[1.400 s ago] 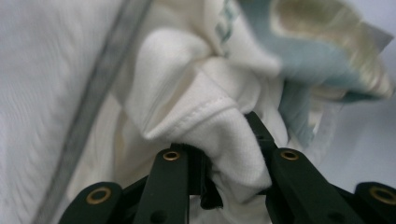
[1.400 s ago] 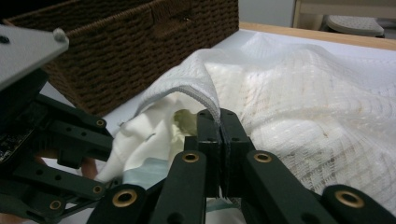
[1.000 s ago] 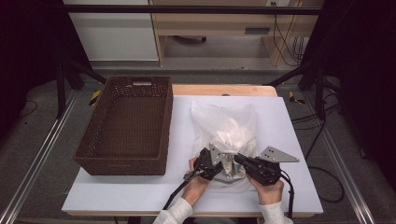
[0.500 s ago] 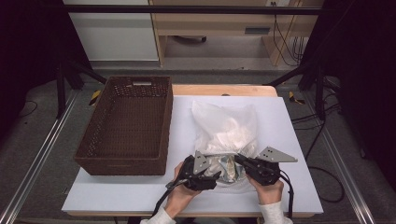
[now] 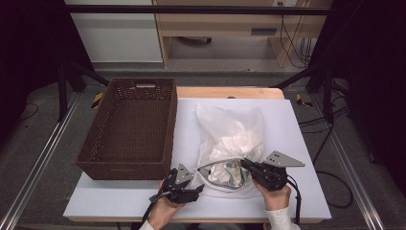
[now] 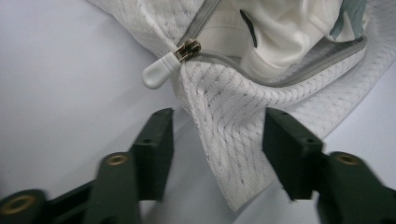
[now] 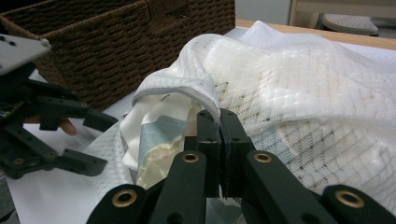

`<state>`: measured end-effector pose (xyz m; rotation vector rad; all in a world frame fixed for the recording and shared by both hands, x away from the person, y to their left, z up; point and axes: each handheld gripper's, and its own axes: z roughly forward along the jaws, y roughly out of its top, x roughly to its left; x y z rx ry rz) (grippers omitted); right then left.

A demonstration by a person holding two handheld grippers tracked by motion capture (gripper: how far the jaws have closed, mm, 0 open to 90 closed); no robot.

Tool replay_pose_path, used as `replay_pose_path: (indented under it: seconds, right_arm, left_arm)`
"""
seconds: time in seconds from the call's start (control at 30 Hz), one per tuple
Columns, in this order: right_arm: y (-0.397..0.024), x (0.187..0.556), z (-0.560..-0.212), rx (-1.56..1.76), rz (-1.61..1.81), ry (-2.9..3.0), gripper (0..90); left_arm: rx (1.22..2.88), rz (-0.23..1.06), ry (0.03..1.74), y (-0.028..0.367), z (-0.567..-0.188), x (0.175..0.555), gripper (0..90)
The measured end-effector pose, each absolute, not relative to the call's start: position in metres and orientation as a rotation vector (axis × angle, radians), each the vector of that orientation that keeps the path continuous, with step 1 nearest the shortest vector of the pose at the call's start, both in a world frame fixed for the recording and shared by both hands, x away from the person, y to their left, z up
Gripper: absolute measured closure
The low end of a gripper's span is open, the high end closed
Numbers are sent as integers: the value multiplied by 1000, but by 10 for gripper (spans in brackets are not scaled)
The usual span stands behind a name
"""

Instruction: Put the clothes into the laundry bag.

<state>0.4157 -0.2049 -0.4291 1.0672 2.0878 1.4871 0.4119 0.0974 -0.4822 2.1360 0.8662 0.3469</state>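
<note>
We find a white mesh bag [image 5: 232, 139] lying on the white table [image 5: 297, 120], to the right of a brown wicker basket [image 5: 129, 127] and apart from it. The bag's mouth faces the person and is unzipped; pale folded cloth [image 7: 154, 135] shows inside the opening.

The right gripper [image 5: 246, 165] is at the right side of the mouth. In its own view we see its jaws pressed together on the bag's grey-edged rim [image 7: 187, 91], holding that edge raised above the table.

The left gripper [image 5: 194, 188] rests low on the table by the near left corner of the bag. In the left gripper view its jaws stand spread, a flap of mesh lying between them but gripped by neither. Just beyond them we note the zip slider with its white pull tab [image 6: 159, 74], lying against the table at the end of the grey zip tape [image 6: 303, 60].

A hand [image 5: 275, 199] holds the right gripper from below.
</note>
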Motion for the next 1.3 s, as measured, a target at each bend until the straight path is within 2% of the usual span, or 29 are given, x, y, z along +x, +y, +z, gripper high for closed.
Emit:
replay_pose_path:
  seconds: [0.1,0.17,0.27,0.33,0.37,0.43,0.47,0.57,0.77,0.9,1.0,1.03,1.1,1.13,1.3]
  right_arm:
    - [-205,416,-430,1064,1478,2087,886]
    - [-204,416,-431,1065,1470,2089,883]
    - [-203,416,-431,1068,1463,2087,859]
    - [-204,416,-431,1066,1461,2077,793]
    - [-206,414,-429,1064,1453,2063,720]
    - [-209,410,-426,1068,1457,2047,656]
    - [-209,410,-426,1068,1457,2047,656]
    - [-213,397,-418,1054,1467,2035,542]
    - [-204,378,-418,1041,1451,2083,480]
    - [-194,378,-432,1091,1369,2158,504]
    - [-189,386,-449,1163,1328,2202,583]
    - [-187,391,-455,1185,1332,2208,644]
    - [-186,393,-457,1191,1343,2212,670]
    - [-183,398,-463,1197,1350,2220,727]
    - [-168,405,-470,1174,1291,2232,798]
  left_arm:
    - [2122,289,861,101,-485,414,638]
    - [2125,295,859,101,-485,413,735]
    - [2130,304,858,102,-485,413,822]
    - [2131,313,857,102,-486,413,844]
    - [2121,299,860,104,-487,414,855]
    - [2114,300,858,105,-488,414,861]
    - [2114,300,858,105,-488,414,862]
    - [2132,351,841,101,-487,411,863]
    - [2139,381,835,99,-488,408,864]
    - [2138,377,836,100,-488,409,864]
    - [2139,381,835,99,-488,408,864]
    - [2139,380,835,99,-488,408,865]
    - [2139,381,835,99,-488,408,865]
    - [2139,383,834,99,-488,408,867]
    - [2140,389,834,99,-488,408,868]
